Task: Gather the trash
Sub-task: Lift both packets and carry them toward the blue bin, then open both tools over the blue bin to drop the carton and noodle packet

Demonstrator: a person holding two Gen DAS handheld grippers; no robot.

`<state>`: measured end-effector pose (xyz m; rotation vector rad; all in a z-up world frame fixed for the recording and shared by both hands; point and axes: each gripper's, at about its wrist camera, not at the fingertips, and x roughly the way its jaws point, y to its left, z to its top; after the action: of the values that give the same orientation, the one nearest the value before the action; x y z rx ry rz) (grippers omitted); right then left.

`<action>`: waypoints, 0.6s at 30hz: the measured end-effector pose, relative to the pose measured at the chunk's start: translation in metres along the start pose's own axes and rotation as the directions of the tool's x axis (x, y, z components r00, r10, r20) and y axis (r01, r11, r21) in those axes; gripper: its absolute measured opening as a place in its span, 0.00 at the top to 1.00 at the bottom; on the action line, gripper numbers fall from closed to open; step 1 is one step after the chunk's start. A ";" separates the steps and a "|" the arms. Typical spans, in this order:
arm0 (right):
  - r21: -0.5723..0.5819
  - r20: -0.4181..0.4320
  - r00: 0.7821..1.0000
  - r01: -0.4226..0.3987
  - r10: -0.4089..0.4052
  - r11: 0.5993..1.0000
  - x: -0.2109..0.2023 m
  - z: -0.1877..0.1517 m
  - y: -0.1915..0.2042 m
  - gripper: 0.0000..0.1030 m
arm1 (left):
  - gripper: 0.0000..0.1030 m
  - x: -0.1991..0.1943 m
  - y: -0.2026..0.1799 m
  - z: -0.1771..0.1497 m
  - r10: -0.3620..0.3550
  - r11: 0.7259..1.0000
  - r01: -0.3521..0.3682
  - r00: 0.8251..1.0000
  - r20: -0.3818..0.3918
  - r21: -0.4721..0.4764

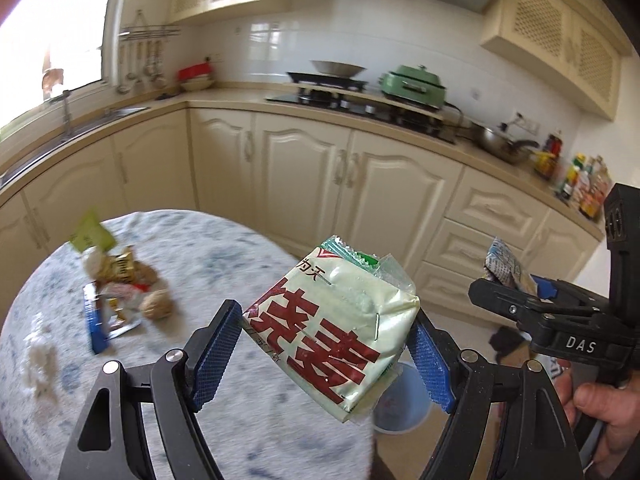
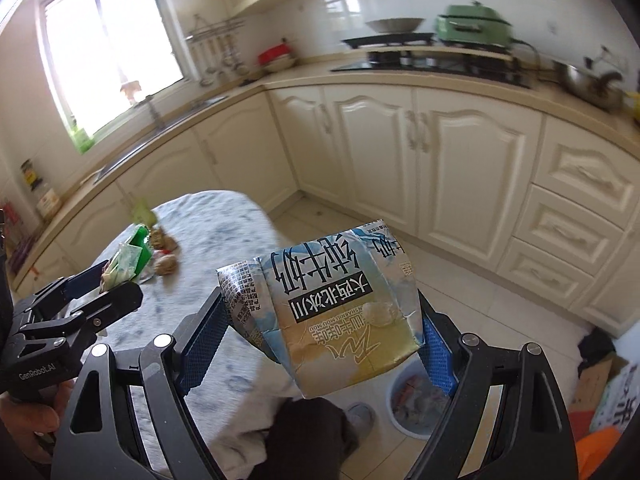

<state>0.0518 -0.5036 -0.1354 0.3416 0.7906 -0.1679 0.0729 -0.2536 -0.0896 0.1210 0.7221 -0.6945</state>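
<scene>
My left gripper (image 1: pixel 328 344) is shut on a pale green drink pouch with red characters (image 1: pixel 332 332), held in the air past the table's right edge. It also shows in the right wrist view (image 2: pixel 124 264). My right gripper (image 2: pixel 320 320) is shut on a crumpled blue and cream milk carton (image 2: pixel 340 316), held above the floor; the carton also shows in the left wrist view (image 1: pixel 506 268). A light blue trash bin (image 2: pixel 416 400) stands on the floor below the carton, also in the left wrist view (image 1: pixel 400 404). More wrappers and nut shells (image 1: pixel 120 288) lie on the round table (image 1: pixel 200 400).
Cream kitchen cabinets (image 1: pixel 320 172) and a counter with a stove (image 1: pixel 352 96) curve behind. Cardboard and bags (image 2: pixel 600 392) lie on the floor at the right. A white crumpled tissue (image 1: pixel 40 356) lies on the table's left side. The person's legs and a slipper (image 2: pixel 360 416) are near the bin.
</scene>
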 end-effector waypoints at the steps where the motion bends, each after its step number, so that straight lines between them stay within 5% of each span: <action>1: 0.021 -0.001 1.000 0.016 -0.016 1.000 -0.002 -0.002 -0.012 0.16 | 0.26 0.008 -0.009 0.003 -0.018 1.000 0.019 1.000 -0.011 0.015; 8: 0.155 -0.060 0.989 0.139 -0.132 0.978 -0.002 -0.033 -0.097 0.16 | 0.26 0.080 -0.070 0.014 -0.126 0.986 0.139 0.983 -0.130 0.089; 18: 0.294 -0.238 0.954 0.252 -0.185 0.922 0.049 -0.091 -0.188 0.16 | 0.26 0.210 -0.120 0.005 -0.172 0.973 0.215 0.919 -0.355 0.086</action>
<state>-0.0265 -0.6473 -0.2742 0.5861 1.0096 -0.4835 0.1145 -0.4618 -0.2056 0.2934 1.0389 -0.9213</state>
